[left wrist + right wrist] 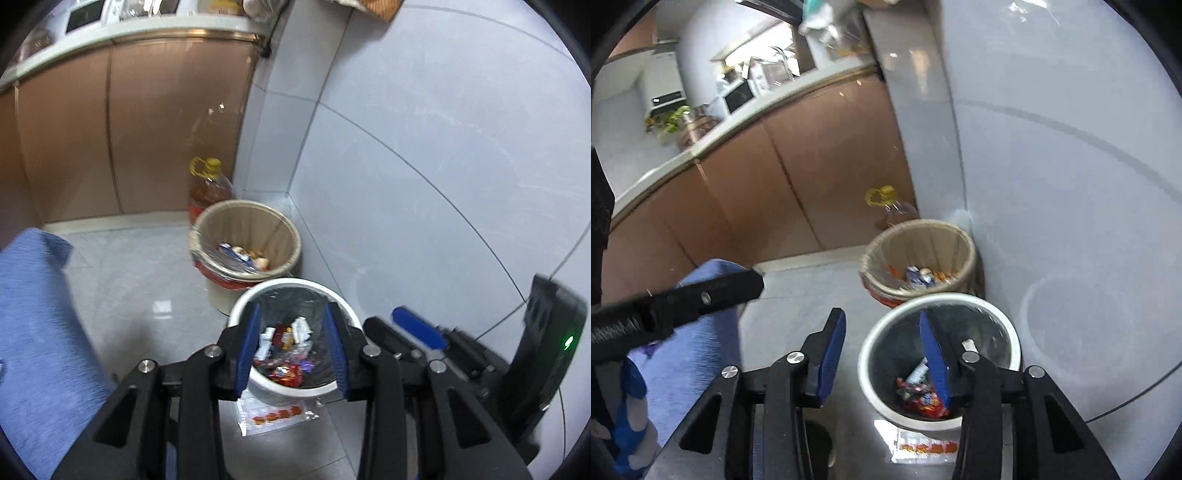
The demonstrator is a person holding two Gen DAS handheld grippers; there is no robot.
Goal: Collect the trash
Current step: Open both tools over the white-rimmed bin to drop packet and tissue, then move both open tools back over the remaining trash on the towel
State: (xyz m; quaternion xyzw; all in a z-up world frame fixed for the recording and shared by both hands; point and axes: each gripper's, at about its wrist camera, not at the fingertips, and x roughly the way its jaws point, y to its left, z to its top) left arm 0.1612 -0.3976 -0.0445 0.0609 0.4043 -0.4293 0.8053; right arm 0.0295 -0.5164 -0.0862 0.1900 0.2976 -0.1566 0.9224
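Observation:
A white bin with a black liner stands on the floor by the wall, holding several snack wrappers. My left gripper hangs open above its mouth with nothing between the fingers. My right gripper is open too and empty, over the bin's left rim and the floor beside it. One of its blue pads shows at the right of the left wrist view. A clear wrapper with red print lies flat on the floor in front of the white bin.
A beige lined bin with scraps stands behind the white one. An oil bottle sits in the corner by brown cabinets. The tiled wall runs along the right. A person's blue trouser leg fills the left.

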